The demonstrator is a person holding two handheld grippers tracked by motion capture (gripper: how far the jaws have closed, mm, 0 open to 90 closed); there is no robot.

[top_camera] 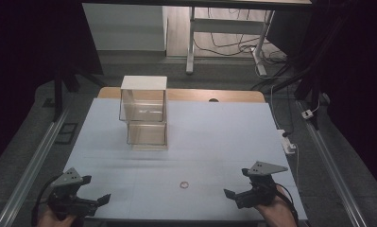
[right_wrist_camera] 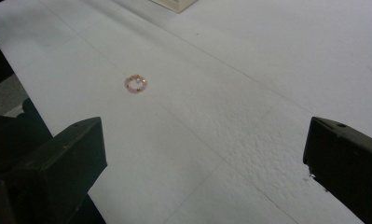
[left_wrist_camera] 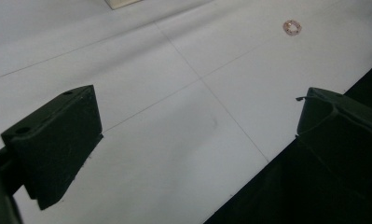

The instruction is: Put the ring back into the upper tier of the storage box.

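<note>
The table point(top_camera: 214, 137) is filling the middle of the frame, carrying a clear two-tier box point(top_camera: 145, 113) at upper centre. The left gripper point(top_camera: 97, 193) and right gripper point(top_camera: 235, 183) are sitting at the lower corners, fingers spread wide and empty. A small beaded ring point(top_camera: 184, 184) is lying flat at lower centre between them, nearer the right fingers, touching neither.

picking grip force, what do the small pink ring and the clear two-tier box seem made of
Small pink ring: looks like tiny beads on a string, pink with pale and gold specks, slightly glossy; too small to be sure.
Clear two-tier box: see-through walls with reflections suggest acrylic or glass; the matt white top looks like painted board or plastic.
</note>
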